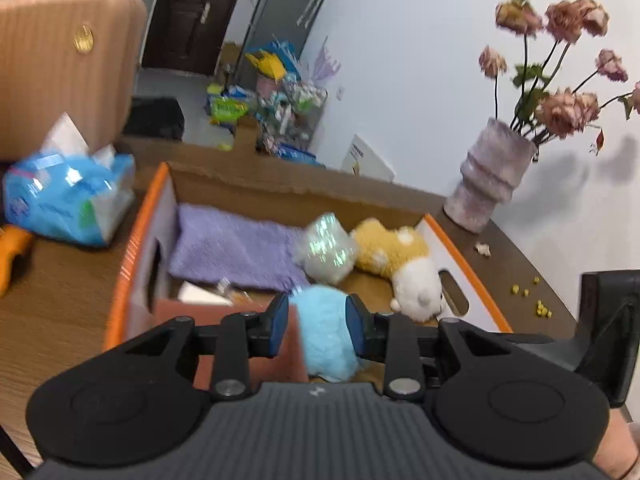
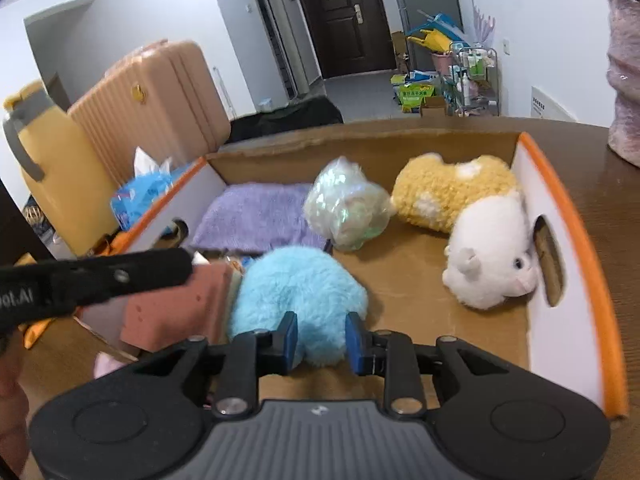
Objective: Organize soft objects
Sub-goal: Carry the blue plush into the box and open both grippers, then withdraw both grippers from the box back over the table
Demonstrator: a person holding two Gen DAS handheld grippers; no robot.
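Note:
An orange-rimmed cardboard box stands on the wooden table. Inside lie a purple cloth, a shiny wrapped bundle, a yellow-and-white plush and a pink block. A fluffy blue plush rests at the box's near side. My right gripper is shut on its near end. My left gripper straddles the plush, with a gap at its left pad. Its black fingers come in from the left over the pink block.
Left of the box are a blue tissue pack, a pink suitcase and a yellow jug. A vase of dried flowers stands at the box's far right, with yellow crumbs on the table.

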